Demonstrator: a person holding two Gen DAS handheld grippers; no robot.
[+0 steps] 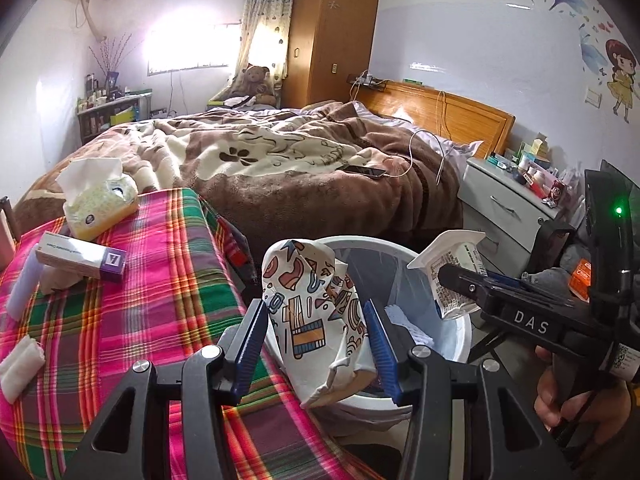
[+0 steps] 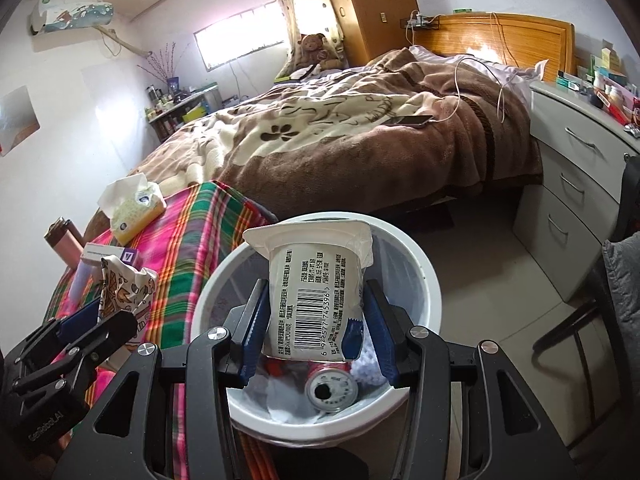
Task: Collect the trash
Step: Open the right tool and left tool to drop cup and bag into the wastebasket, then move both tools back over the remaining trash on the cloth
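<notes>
My left gripper (image 1: 318, 344) is shut on a crushed paper cup (image 1: 316, 316) printed with colourful shapes, held at the near rim of the white trash bin (image 1: 456, 336). My right gripper (image 2: 316, 334) is shut on a white yogurt cup (image 2: 316, 300) with a barcode, held over the bin (image 2: 420, 268). The left wrist view shows that yogurt cup (image 1: 454, 276) at the right above the bin. A drink can (image 2: 330, 392) and crumpled papers lie inside. In the right wrist view the left gripper (image 2: 84, 320) and its paper cup (image 2: 124, 288) appear at the lower left.
A plaid-covered table (image 1: 152, 280) carries a tissue pack (image 1: 100, 200), a purple-ended box (image 1: 80, 260) and white wads (image 1: 20, 364). Behind are a bed with a brown blanket (image 1: 280, 160) and a phone (image 1: 366, 171), and a grey drawer unit (image 1: 504, 208) at right.
</notes>
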